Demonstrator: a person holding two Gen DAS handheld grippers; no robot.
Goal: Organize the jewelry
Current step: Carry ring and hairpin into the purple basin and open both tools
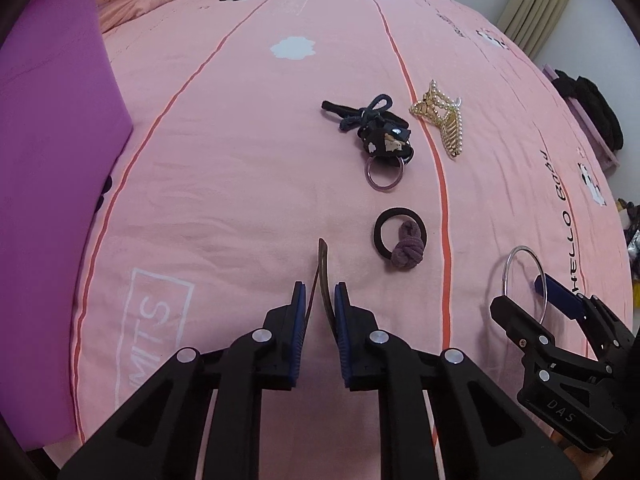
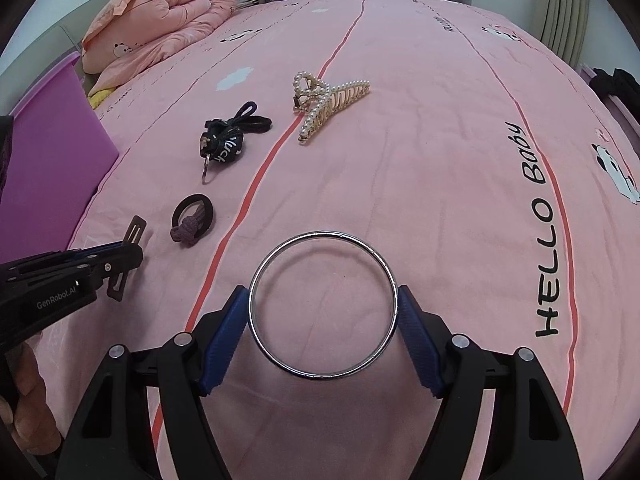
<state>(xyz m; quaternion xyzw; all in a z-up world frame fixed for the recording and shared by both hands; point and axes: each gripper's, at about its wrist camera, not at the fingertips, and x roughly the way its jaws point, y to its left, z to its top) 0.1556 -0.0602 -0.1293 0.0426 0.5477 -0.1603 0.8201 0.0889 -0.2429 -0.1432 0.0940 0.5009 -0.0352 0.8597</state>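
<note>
The jewelry is lying split between the grippers and the pink bed [image 2: 400,160]: the right gripper [image 2: 324,312] is pinching a silver bangle [image 2: 323,304] across its width, jaws spread wide against its rim, while the left gripper [image 1: 322,300] is closing narrowly on a brown snap hair clip [image 1: 325,280] whose long axis is pointing straight ahead. The purple box [image 1: 60,140], probably where the pieces go, is sitting to the left, nearer the left gripper, but the frame is cutting off its opening, so I cannot tell what it is holding.
</note>
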